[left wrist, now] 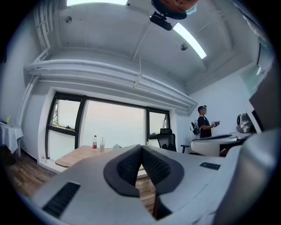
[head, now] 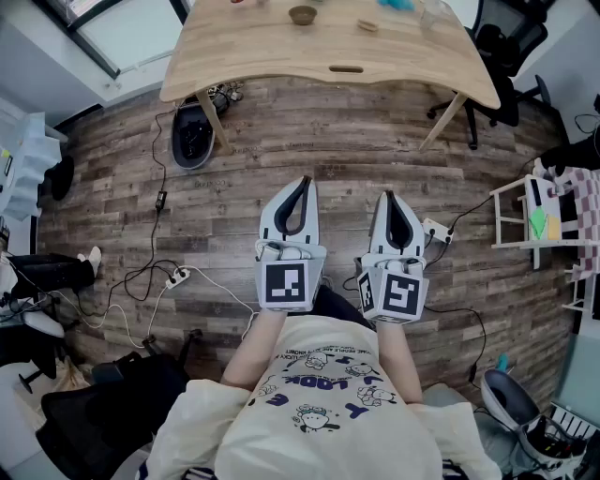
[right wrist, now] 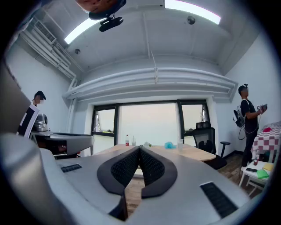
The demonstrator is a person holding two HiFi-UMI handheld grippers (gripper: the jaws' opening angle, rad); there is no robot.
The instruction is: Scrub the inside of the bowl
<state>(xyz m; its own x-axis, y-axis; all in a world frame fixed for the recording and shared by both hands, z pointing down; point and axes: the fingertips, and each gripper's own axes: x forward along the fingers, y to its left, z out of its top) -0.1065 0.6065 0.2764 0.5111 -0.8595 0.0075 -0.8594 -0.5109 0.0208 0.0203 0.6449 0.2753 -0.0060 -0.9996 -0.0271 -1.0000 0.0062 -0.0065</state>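
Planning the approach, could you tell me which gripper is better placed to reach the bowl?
Probably left. The left gripper lines up almost straight with the bowl on the wooden table; the right gripper points to its right. Both are shut and empty, far from it.

Office: wooden table [head: 262, 47], swivel chair [head: 506, 45]

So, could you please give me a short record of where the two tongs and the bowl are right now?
left tongs: shut, empty, held level above the floor
right tongs: shut, empty, level, beside the left tongs
bowl: on the wooden table, ahead of both tongs, untouched
task state: scrubbing not yet begun
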